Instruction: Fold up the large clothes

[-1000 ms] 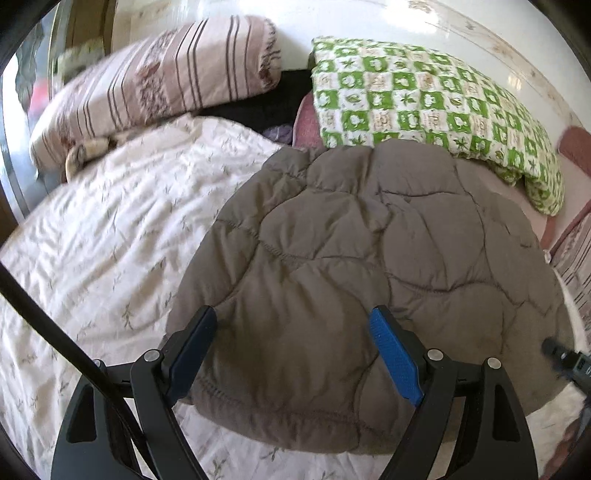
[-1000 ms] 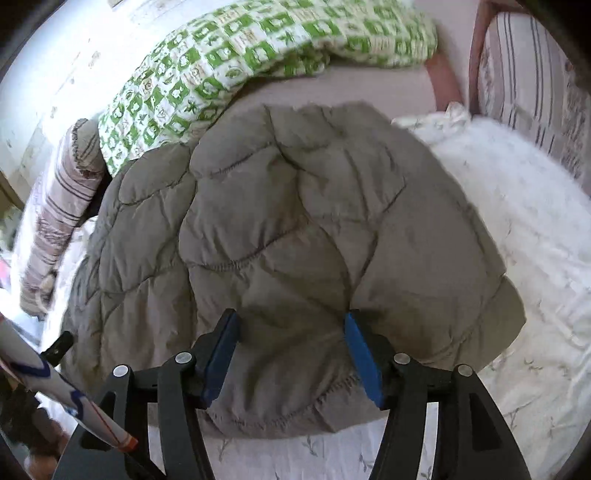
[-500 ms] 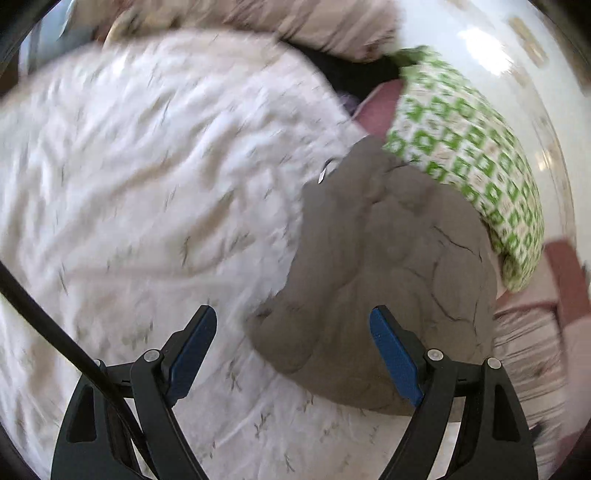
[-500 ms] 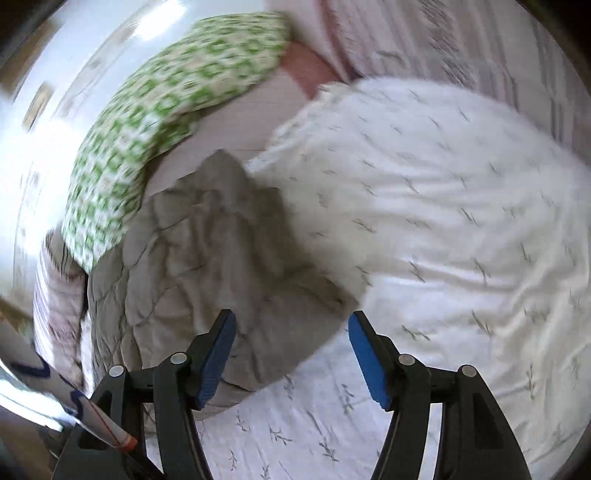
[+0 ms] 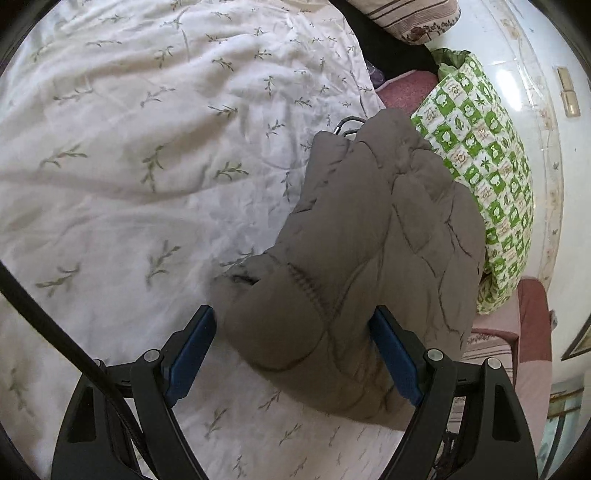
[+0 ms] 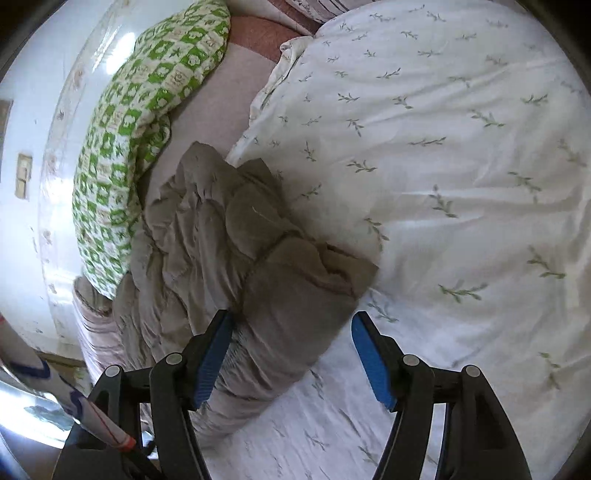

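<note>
A grey-brown quilted jacket [image 5: 369, 240] lies folded and bunched on a white bedspread with a leaf print [image 5: 147, 147]. My left gripper [image 5: 293, 354] is open and low over the jacket's near left corner, which fills the gap between the blue pads [image 5: 192, 354]. In the right wrist view the jacket [image 6: 221, 240] shows puffy folds. My right gripper [image 6: 293, 354] straddles its near right corner with jaws opening. The left pad [image 6: 214, 358] lies against the fabric; the right pad stands clear over the bedspread [image 6: 443, 147].
A green checked pillow [image 5: 480, 155] [image 6: 125, 122] lies against the far side of the jacket, by the white wall [image 5: 535, 55]. A striped pillow [image 5: 406, 14] sits at the bed's head. A small metal ring [image 5: 347, 127] pokes out at the jacket's far end. Pink sheet [image 6: 221, 103] shows beside the bedspread.
Both grippers have rolled and dropped, moving apart from the jacket's middle hem, the left to the left corner, the right to the right. The right jaws stand wider than before.
</note>
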Motion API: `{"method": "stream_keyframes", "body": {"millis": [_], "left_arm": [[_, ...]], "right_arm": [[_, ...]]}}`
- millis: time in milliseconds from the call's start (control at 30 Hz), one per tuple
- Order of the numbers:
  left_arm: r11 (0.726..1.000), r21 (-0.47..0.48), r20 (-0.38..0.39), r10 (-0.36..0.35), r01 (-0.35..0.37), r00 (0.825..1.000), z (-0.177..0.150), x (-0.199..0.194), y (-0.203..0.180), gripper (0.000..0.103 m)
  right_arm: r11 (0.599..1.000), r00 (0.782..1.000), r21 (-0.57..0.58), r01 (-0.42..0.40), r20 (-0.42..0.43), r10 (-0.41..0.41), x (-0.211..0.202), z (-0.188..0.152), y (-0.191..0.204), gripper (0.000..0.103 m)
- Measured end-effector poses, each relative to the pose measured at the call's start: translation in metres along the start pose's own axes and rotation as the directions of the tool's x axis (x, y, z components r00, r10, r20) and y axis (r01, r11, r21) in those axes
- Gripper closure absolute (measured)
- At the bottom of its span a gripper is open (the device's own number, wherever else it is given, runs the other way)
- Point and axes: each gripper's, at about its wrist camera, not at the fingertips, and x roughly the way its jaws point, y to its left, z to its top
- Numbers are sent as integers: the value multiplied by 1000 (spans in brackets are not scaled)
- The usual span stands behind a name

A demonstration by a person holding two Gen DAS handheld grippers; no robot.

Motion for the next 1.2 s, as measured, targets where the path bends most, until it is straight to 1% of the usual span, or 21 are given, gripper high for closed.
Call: {"method": "stream_keyframes", "body": {"millis": [33, 167, 200, 233, 267, 300, 333, 367, 400, 433, 467, 500, 567, 600, 633, 767, 867, 1000, 1067, 1133, 1200], "left_arm": [[1000, 1, 6, -2, 2, 1000, 0, 3, -1, 19], [1000, 23, 30, 5, -6, 1000, 3, 9, -5, 19], [999, 32, 38, 7, -8, 999, 3, 8, -6, 24], [998, 56, 50, 16, -19, 999, 3, 8, -9, 28], [993, 107, 78, 43, -51, 996, 2, 6, -17, 38], [988, 135, 95, 59, -71, 994, 1, 6, -23, 46], [972, 200, 137, 97, -124, 986, -3, 3, -36, 50], [956, 244, 170, 125, -165, 978, -8, 0, -45, 55], [933, 289, 211, 155, -213, 965, -13, -3, -55, 58], [909, 327, 251, 179, -258, 951, -19, -5, -64, 59], [880, 363, 302, 201, -308, 932, -26, -7, -74, 61], [868, 376, 322, 207, -325, 924, -30, -9, -78, 62], [839, 409, 366, 211, -360, 906, -37, -15, -86, 63], [834, 415, 375, 208, -364, 903, -38, -19, -89, 64], [833, 420, 384, 198, -361, 902, -39, -25, -91, 64], [846, 410, 390, 175, -341, 904, -41, -46, -94, 64], [843, 416, 401, 167, -342, 900, -50, -62, -98, 65], [843, 414, 424, 155, -343, 892, -71, -90, -99, 65], [843, 421, 438, 136, -336, 889, -84, -109, -96, 65], [837, 430, 451, 125, -338, 884, -101, -124, -88, 64], [837, 429, 438, 136, -339, 889, -114, -129, -76, 64]], "right_arm": [[1000, 1000, 8, -4, 1, 4, 4, 1, -1, 26], [1000, 1000, 23, -16, 1, 16, 21, 5, 0, 25], [1000, 1000, 10, -11, 0, 11, 24, 5, 2, 34], [1000, 1000, -11, -4, 7, 5, 25, 6, 6, 48], [999, 1000, -46, 15, 16, -14, 24, 6, 13, 53], [996, 999, -84, 34, 25, -32, 23, 5, 19, 62], [988, 997, -141, 65, 45, -59, 20, 2, 29, 67], [971, 992, -211, 112, 76, -98, 16, -2, 42, 68], [953, 986, -263, 152, 104, -129, 14, -7, 51, 70], [928, 977, -318, 196, 140, -158, 10, -12, 61, 71], [902, 968, -363, 233, 172, -181, 8, -18, 70, 72], [871, 958, -410, 270, 207, -199, 5, -24, 79, 74], [828, 946, -470, 304, 252, -204, -2, -33, 92, 75], [810, 941, -493, 317, 271, -203, -7, -36, 98, 76], [795, 938, -513, 323, 286, -196, -13, -40, 103, 76], [765, 935, -557, 323, 312, -168, -35, -52, 114, 76], [738, 934, -593, 322, 326, -146, -55, -65, 121, 76], [736, 940, -610, 293, 325, -104, -84, -83, 125, 76], [734, 940, -617, 283, 330, -85, -103, -95, 120, 76], [753, 945, -602, 264, 317, -78, -119, -105, 105, 76], [772, 951, -581, 257, 292, -97, -124, -112, 89, 76]]}}
